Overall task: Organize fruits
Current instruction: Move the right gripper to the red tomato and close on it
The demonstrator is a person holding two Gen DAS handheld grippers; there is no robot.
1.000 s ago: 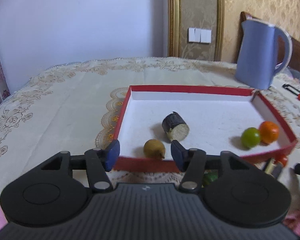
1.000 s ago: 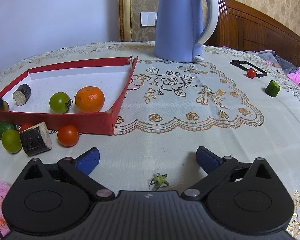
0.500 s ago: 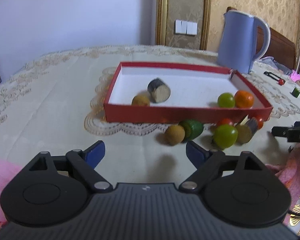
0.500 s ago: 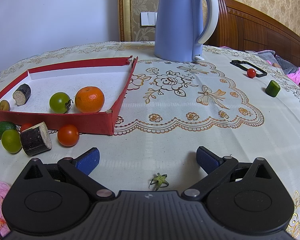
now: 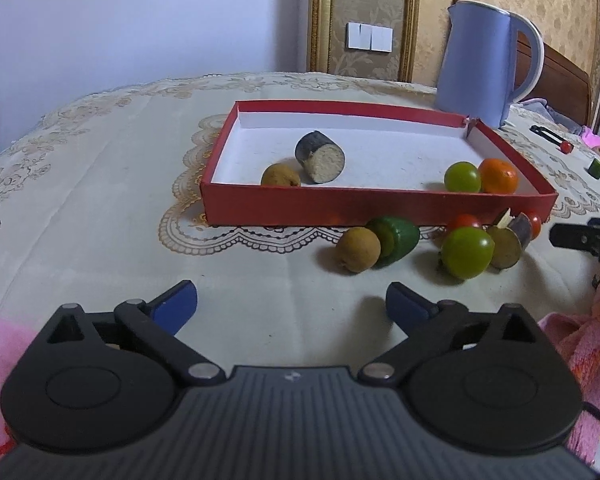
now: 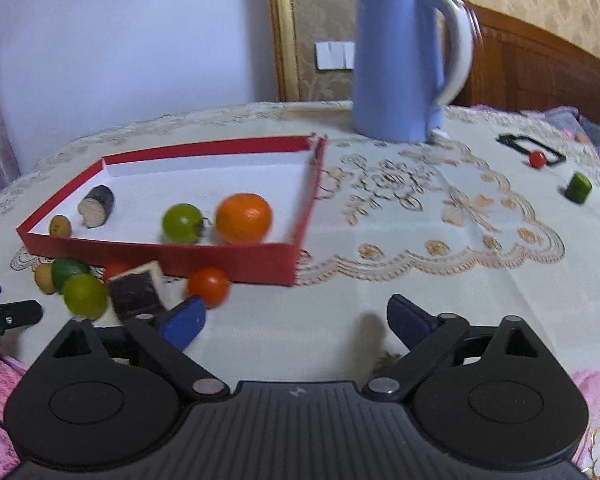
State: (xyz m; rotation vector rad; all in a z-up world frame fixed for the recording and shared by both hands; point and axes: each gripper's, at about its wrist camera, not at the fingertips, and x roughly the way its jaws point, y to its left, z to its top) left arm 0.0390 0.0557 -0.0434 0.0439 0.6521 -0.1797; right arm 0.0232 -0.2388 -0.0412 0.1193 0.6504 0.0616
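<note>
Tablecloth; fruits beyond opening, empty left gripper; right gripper closing, empty.

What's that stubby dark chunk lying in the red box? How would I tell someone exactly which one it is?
Start at the tall blue kettle and look down to the shallow red box in front of it. Four pieces lie on the white floor, and yours is the short dark-skinned cylinder near the left end, on its side beside a small brown fruit. It alone has a flat, pale, crumbly cut face; the others are round.

Left gripper opening, right gripper closing (both empty).
</note>
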